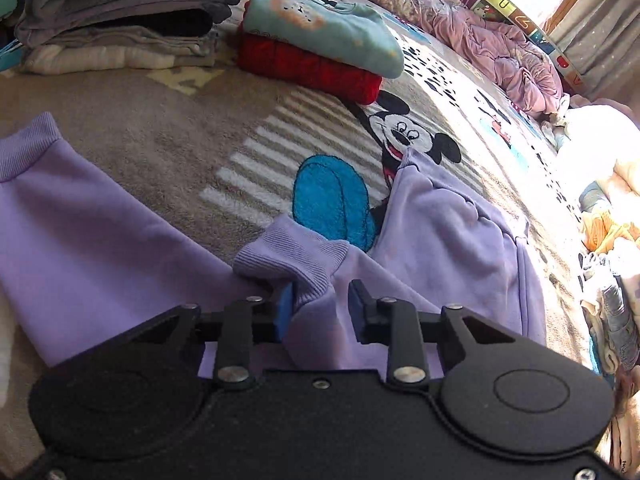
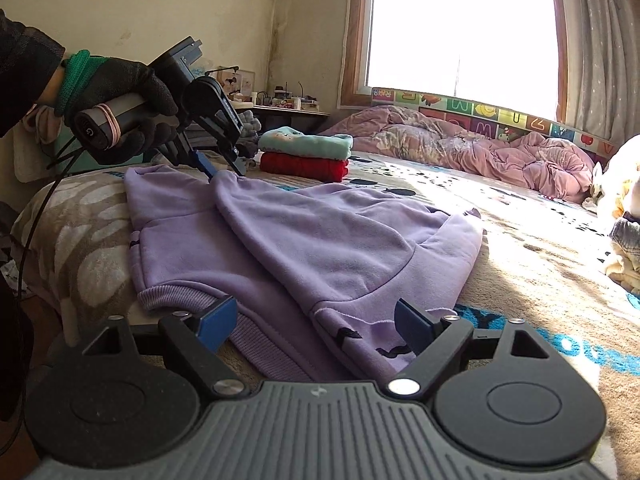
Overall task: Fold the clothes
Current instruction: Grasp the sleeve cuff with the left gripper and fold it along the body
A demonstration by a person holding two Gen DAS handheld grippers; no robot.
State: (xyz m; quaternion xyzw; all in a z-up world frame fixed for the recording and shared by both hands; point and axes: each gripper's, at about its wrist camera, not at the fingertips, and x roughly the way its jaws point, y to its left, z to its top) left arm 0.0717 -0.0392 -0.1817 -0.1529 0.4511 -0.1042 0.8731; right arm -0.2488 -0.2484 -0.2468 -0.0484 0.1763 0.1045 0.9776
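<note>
A purple sweatshirt [image 1: 440, 232] lies spread on a cartoon-print blanket [image 1: 180, 132]. My left gripper [image 1: 320, 304] is shut on the ribbed sleeve cuff [image 1: 296, 256], which bunches between its blue pads. In the right wrist view a gloved hand [image 2: 120, 92] holds that left gripper [image 2: 224, 170], and the sleeve rises to a peak at its tips. My right gripper [image 2: 316, 328] stands open low over the near hem of the sweatshirt [image 2: 320, 232], with fabric lying between its fingers but not pinched. The other sleeve [image 1: 60, 220] lies flat to the left.
A folded turquoise top [image 1: 320, 28] sits on a folded red one [image 1: 308, 68] farther back. A taller stack of grey folded clothes [image 1: 120, 8] stands beside them. A pink quilt [image 2: 460, 140] lies under the window. Loose clothes [image 1: 608, 240] pile at the right.
</note>
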